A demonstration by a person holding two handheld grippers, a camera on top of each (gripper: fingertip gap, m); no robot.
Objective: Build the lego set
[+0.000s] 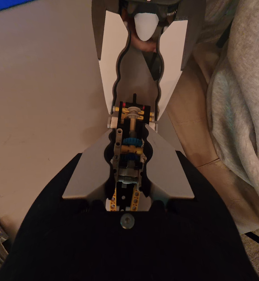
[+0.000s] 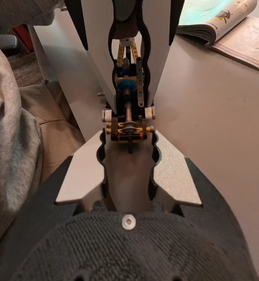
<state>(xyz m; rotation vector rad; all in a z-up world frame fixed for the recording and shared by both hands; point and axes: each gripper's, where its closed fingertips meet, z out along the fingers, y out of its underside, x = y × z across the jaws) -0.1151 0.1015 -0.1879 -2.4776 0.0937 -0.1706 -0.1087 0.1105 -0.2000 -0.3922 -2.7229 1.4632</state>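
Observation:
A long lego assembly (image 1: 130,146) of black, yellow and grey beams with blue gears and a central axle hangs just above the white table (image 1: 42,91). My left gripper (image 1: 129,132) is shut on its middle and rear. In the right wrist view the assembly (image 2: 128,91) points at the camera, held by the left gripper (image 2: 132,106), which reaches in from the top. My right gripper (image 2: 128,133) is open. Its tips flank the assembly's near end, close to the yellow and grey pin ends, and a black axle pokes out between them. The right gripper (image 1: 134,115) also shows in the left wrist view.
An open instruction booklet (image 2: 232,38) lies on the table at the back right. A person's grey sweatshirt (image 2: 12,121) and tan trousers (image 1: 194,136) are beside the table edge (image 2: 57,85). A blue object (image 1: 4,6) sits at the far corner. My two grippers' fingertips are within a few centimetres of each other.

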